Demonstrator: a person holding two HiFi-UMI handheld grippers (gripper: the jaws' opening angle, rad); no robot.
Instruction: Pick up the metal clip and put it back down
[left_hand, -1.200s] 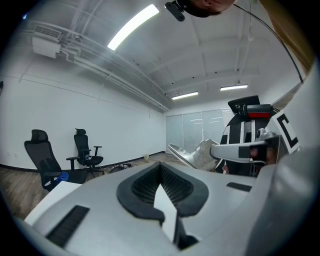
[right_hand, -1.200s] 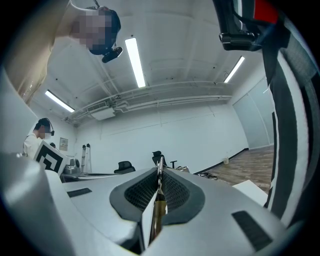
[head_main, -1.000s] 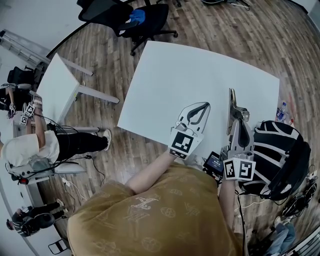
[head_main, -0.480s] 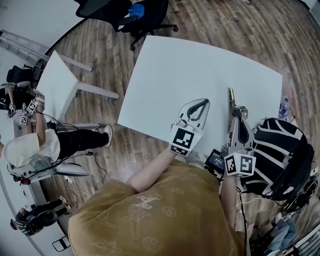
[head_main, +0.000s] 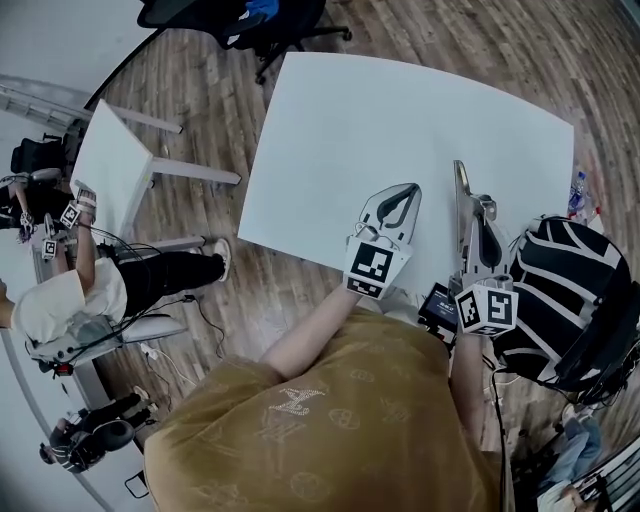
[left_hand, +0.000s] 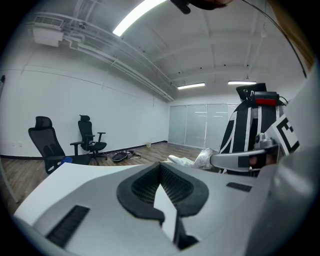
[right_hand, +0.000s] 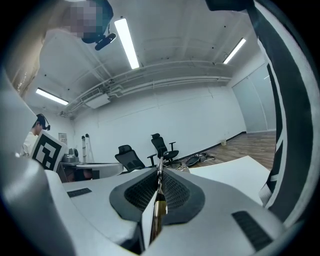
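The metal clip (right_hand: 159, 205), a thin strip with a brass-coloured part, stands edge-on between the pads of my right gripper (right_hand: 159, 175), which is shut on it. In the head view my right gripper (head_main: 460, 175) is turned on its side above the near edge of the white table (head_main: 400, 100), and the clip shows there only as a thin sliver at its tip. Just left of it my left gripper (head_main: 408, 190) lies flat over the same edge. Its tips meet, and nothing is between them in the left gripper view (left_hand: 161, 167).
A black-and-white striped bag (head_main: 565, 290) sits right of the table, close to my right arm. A bottle (head_main: 577, 190) stands on the floor past the table's right edge. A small white table (head_main: 115, 165) and another person (head_main: 70, 290) are at the left, an office chair (head_main: 250, 20) beyond the far edge.
Both grippers have sunk a little toward the table and sit slightly farther over its near edge. The right gripper still holds the clip; the left stays shut.
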